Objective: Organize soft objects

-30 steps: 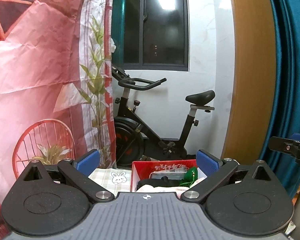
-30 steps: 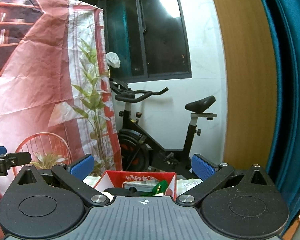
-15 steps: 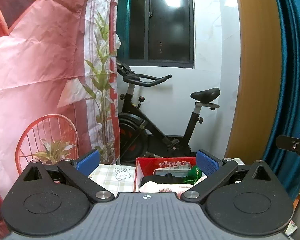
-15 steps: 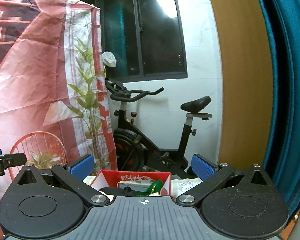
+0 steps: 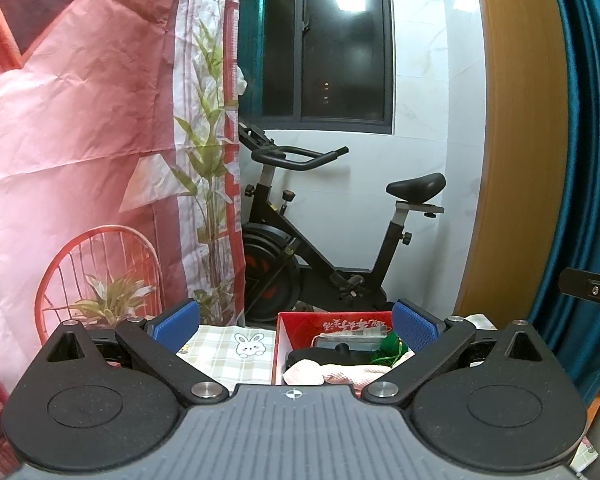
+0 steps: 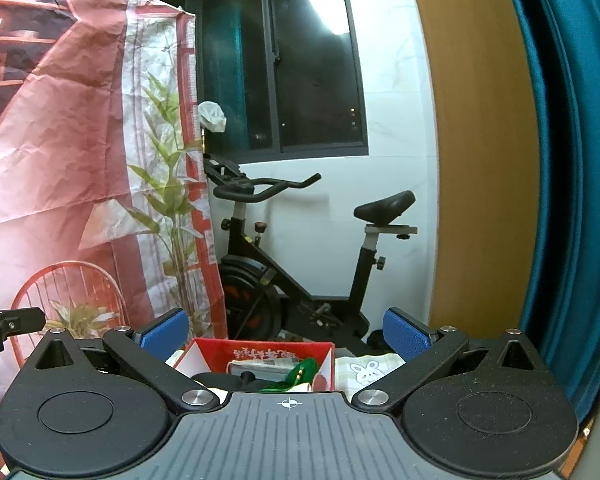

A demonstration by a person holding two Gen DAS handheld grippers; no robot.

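As we compare with a second ago, both views have tipped slightly downward, so more of the red box (image 5: 336,322) and the rabbit-print checked cloth (image 5: 236,354) on the surface shows. We see the left hand-held gripper (image 5: 296,326) with its blue pads wide apart, nothing between them, and the right hand-held gripper (image 6: 286,330) likewise spread and empty above the box. Inside the box lie a pale pink soft item (image 5: 340,374), something black (image 5: 332,354) and a green piece (image 5: 388,346), all half hidden by the gripper bodies, so we cannot identify them. Behind stands an exercise bike (image 5: 320,240).
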